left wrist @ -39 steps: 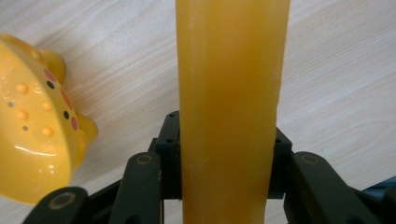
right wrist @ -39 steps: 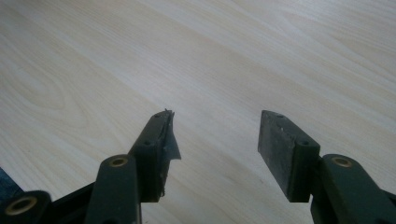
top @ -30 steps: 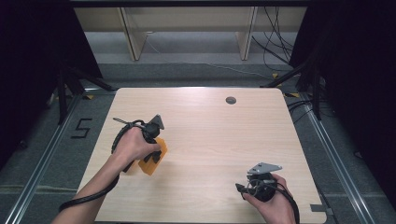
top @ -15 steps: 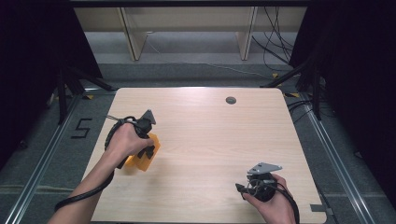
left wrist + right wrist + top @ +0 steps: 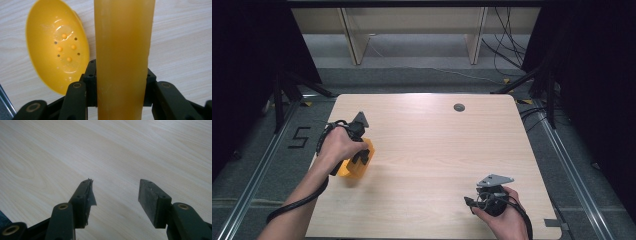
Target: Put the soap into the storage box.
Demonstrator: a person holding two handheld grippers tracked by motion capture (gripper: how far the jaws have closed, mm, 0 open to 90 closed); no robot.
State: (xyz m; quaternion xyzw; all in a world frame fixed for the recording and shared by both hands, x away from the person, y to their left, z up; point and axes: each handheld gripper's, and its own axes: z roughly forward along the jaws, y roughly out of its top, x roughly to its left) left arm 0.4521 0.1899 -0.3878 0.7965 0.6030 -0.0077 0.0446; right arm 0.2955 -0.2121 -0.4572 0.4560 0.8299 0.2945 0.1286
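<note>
Since 1 s ago the left tongs [image 5: 360, 159] and the orange scoop [image 5: 353, 167] have shifted left and toward the person, now near the bench's [image 5: 432, 150] left edge; right tongs [image 5: 468, 202] unchanged at the near right corner.

Left tongs: closed on the scoop's handle [image 5: 123, 57], 1 jaw each side, flat faces on it. Right tongs [image 5: 115, 195]: jaws wide apart, nothing between them, a scrap of torn tape on 1 pad, bare wood below.

Scoop: glossy orange plastic, slightly translucent. Bowl [image 5: 58, 47] is a shallow oval dish with small drain holes and raised dots, wet-looking sheen. Handle is a broad flat strap, straight edges, smooth. Whether the bowl touches the bench I can't tell.

Handling, my read: light, rigid enough, not fragile. Smooth plastic looks slippery, so it could pivot in the grip if swung fast. Handle mid-length is the right hold; the bowl is curved and thin-rimmed, poor for flat pads.

Bench: pale wood-grain laminate, matte, 1 round cable grommet [image 5: 459, 107] at the far side.
</note>
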